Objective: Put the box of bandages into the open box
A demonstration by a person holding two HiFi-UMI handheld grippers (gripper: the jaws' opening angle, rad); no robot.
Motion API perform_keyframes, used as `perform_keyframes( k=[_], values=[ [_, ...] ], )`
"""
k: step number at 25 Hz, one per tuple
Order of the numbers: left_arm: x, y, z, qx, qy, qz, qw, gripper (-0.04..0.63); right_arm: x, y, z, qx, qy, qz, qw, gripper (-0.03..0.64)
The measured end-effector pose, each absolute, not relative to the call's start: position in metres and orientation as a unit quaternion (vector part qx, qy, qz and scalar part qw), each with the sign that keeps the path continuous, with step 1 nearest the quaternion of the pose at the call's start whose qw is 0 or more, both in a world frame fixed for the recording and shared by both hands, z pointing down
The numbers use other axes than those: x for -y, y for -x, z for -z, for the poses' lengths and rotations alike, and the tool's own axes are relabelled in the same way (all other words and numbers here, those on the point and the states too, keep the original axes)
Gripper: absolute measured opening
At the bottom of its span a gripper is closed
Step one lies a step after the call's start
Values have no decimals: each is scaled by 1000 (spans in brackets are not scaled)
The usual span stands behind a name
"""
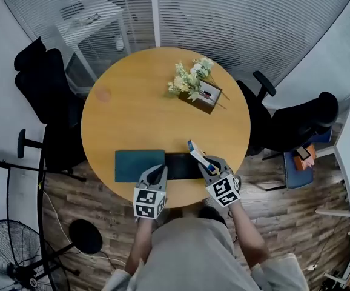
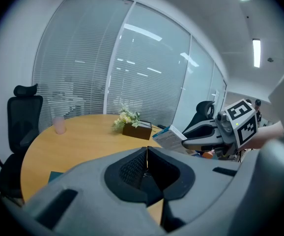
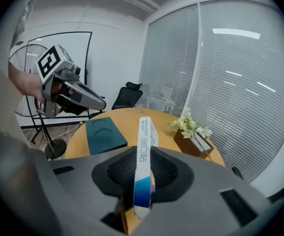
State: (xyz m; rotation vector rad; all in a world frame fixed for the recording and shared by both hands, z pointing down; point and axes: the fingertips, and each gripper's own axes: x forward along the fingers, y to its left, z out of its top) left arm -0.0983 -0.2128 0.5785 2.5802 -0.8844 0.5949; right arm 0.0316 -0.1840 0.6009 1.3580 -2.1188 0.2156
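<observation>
In my right gripper [image 1: 204, 161] stands a white and blue box of bandages [image 1: 195, 152], gripped edge-on; the jaws are shut on it and it sticks up and forward, tilted. It hangs just over the right end of the open black box [image 1: 181, 167] near the table's front edge. The right gripper view shows the bandage box [image 3: 144, 156] upright between the pads, with the open box hidden below. The teal lid [image 1: 138, 165] lies flat to the left of the open box. My left gripper [image 1: 158, 171] hovers where lid and box meet, its jaws shut and empty [image 2: 146, 163].
A dark planter with white flowers [image 1: 195, 85] stands at the far right of the round wooden table [image 1: 132, 120]. A pink cup [image 1: 104, 94] is at the far left. Black office chairs [image 1: 45, 90] flank the table; a fan [image 1: 5, 256] stands on the floor at left.
</observation>
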Motion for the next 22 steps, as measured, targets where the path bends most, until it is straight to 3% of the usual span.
perform_keyframes(
  k=[22],
  values=[
    [185, 84, -598, 391, -873, -212, 203, 11, 191, 10, -643, 863, -323, -7, 389, 80]
  ],
)
